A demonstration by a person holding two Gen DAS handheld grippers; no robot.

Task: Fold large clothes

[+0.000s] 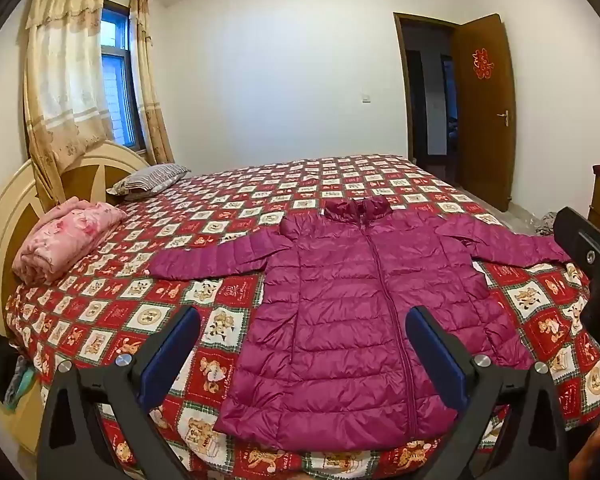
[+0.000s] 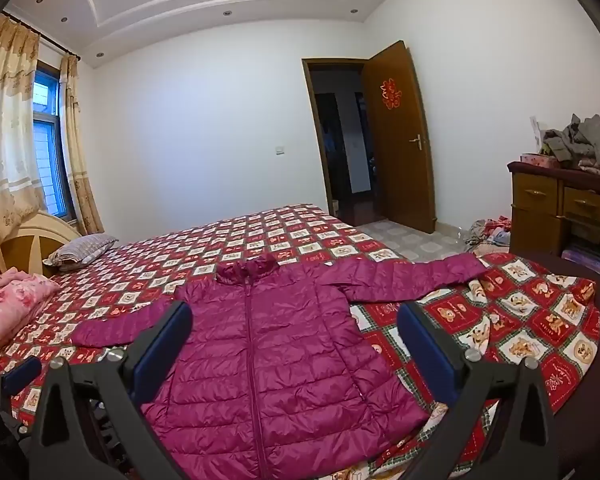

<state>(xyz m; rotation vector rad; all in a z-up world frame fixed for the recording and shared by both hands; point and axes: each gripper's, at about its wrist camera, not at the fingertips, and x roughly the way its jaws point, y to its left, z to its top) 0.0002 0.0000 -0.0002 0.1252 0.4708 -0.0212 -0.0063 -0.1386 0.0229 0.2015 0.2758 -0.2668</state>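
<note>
That puffer jacket (image 1: 364, 320) is a shiny magenta-purple, quilted in horizontal rows. The bedspread (image 1: 228, 216) is a red and cream checkerboard with little bear prints and green plaid borders. Folded blanket (image 1: 64, 240) is pink floral, pillow (image 1: 152, 180) grey striped, curtains (image 1: 60, 80) beige-gold floral, door (image 1: 484, 112) brown with a red paper cut.

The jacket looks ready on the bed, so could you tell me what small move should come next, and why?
Probably lower the left tool onto the left sleeve and grip its cuff. The magenta jacket lies flat and zipped, sleeves spread, and both tools, the right tool included, hover open and empty.
</note>
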